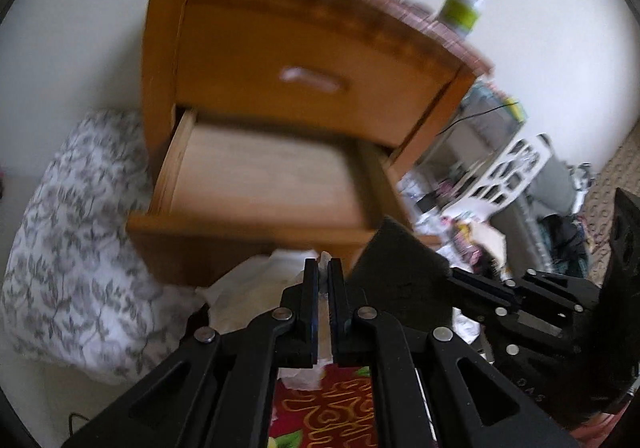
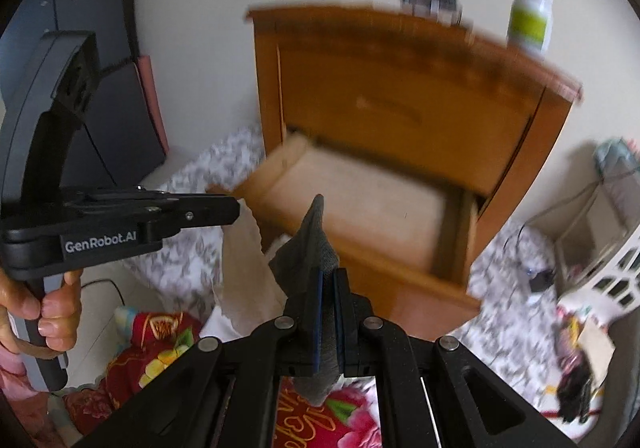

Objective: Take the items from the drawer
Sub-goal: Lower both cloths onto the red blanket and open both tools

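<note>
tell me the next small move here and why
Probably lower both cloths onto the red blanket and open. The left gripper is shut on a white cloth, the right gripper on a grey cloth, both already outside the open drawer, which looks empty.

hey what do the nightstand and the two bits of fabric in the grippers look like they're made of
Nightstand: looks like orange-brown wood with a smooth, varnished sheen; its open drawer has a paler, unfinished-looking bottom panel.
Dark gray cloth in the right gripper: seems a knit or felt-like fabric, with a matte, fuzzy texture.
White cloth in the left gripper: thin and crumpled, possibly cotton; blur leaves it open.
</note>
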Action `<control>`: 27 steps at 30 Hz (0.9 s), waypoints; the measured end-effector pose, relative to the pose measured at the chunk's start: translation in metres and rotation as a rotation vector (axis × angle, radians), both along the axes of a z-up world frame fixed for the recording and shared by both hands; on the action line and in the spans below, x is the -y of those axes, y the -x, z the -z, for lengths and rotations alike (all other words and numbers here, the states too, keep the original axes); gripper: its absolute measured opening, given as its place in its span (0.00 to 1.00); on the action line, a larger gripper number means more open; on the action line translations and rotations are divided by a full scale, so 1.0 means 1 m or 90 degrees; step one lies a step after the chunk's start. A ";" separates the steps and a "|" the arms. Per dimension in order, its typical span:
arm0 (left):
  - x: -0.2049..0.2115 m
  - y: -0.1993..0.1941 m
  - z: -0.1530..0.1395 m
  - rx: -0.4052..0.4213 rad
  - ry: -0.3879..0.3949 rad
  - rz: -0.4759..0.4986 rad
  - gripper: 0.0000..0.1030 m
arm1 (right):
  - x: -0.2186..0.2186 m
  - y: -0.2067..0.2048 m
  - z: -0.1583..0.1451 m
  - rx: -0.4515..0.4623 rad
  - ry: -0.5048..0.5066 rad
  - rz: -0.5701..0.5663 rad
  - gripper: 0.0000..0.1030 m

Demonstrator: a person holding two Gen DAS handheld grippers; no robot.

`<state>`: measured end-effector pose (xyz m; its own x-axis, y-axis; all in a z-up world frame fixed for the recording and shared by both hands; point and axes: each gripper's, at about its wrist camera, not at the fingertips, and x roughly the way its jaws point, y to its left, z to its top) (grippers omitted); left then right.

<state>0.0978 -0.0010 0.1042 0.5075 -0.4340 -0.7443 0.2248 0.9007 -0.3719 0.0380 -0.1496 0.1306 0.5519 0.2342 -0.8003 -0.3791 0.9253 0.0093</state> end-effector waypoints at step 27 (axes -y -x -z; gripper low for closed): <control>0.001 -0.046 0.142 -0.195 -0.119 -0.040 0.05 | -0.002 -0.049 0.148 -0.239 0.016 0.029 0.06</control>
